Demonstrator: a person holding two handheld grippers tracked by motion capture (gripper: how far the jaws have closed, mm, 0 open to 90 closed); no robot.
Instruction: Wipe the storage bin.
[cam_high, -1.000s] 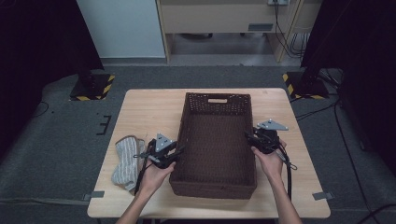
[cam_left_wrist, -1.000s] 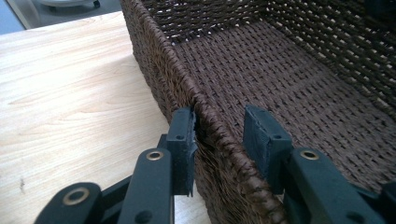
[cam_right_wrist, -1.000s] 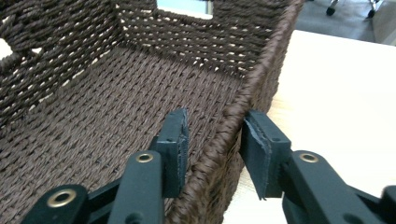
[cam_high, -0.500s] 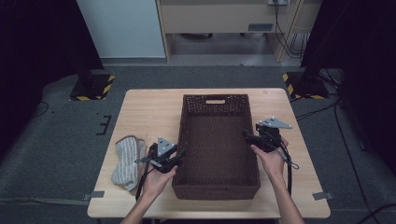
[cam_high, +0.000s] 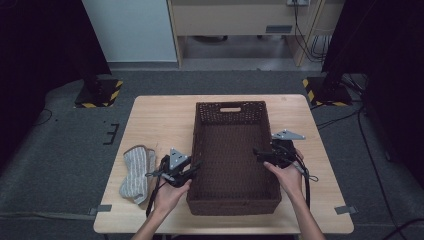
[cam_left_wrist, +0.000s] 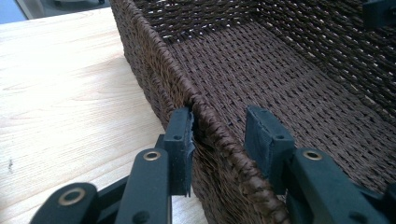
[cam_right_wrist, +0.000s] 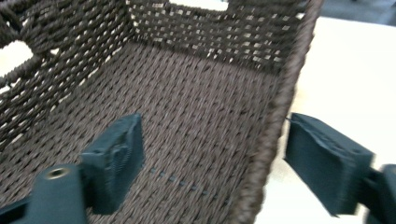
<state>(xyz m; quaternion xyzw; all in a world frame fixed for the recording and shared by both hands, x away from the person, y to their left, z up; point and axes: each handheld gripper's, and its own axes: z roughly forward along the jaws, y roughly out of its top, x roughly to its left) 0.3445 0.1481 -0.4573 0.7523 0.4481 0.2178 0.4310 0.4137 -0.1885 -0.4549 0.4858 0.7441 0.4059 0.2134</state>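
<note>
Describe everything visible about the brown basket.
The basket is a dark brown, rectangular woven wicker tray with handle cutouts in its end walls. It sits empty and upright in the middle of the wooden table. Each gripper straddles one long side wall; the left gripper has one pad against the rim, and the right gripper stands clear of it.

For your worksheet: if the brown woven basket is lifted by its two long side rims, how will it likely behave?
The basket is empty, so probably light for its size. Its tightly woven walls stand upright unaided, so likely fairly stiff, perhaps flexing slightly. The rough rim should resist slipping; lifting one side alone would probably tilt it.
</note>
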